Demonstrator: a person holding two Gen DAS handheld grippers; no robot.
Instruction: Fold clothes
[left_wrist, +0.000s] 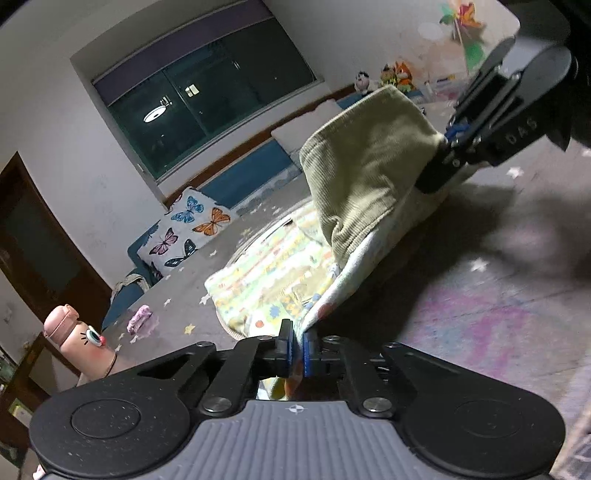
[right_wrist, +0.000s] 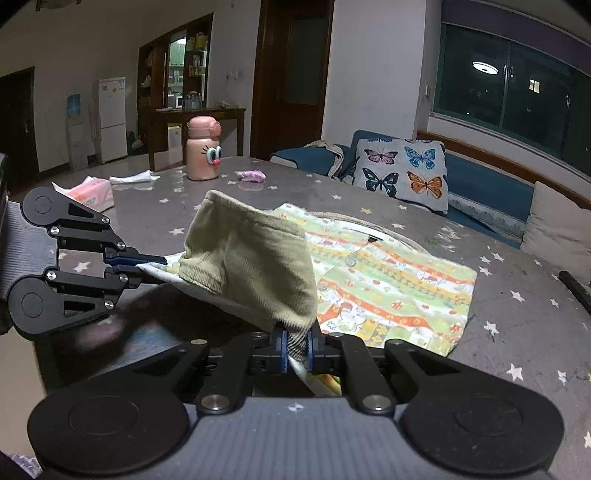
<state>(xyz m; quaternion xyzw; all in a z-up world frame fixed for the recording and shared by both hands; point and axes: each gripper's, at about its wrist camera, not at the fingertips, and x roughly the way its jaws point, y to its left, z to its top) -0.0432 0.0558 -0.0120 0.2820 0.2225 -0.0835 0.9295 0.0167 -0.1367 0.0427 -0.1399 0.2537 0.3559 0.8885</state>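
A child's garment (right_wrist: 388, 280) with a colourful striped print lies on the grey star-patterned table (right_wrist: 517, 314). Its olive-green ribbed cuff (right_wrist: 251, 266) hangs over the lifted near edge. My left gripper (left_wrist: 297, 341) is shut on the garment's white edge (left_wrist: 369, 266); it also shows in the right wrist view (right_wrist: 147, 267) at the left. My right gripper (right_wrist: 296, 347) is shut on the cuff and the edge under it; it also shows in the left wrist view (left_wrist: 448, 144) at the upper right. Both hold the near edge above the table. The cuff (left_wrist: 365, 166) also shows there.
A pink cartoon bottle (right_wrist: 202, 153), a tissue pack (right_wrist: 90, 194) and a small purple item (right_wrist: 252, 175) stand at the table's far side. A blue sofa with a butterfly cushion (right_wrist: 402, 168) runs behind the table under the window. A dark object (right_wrist: 574, 288) lies at the right edge.
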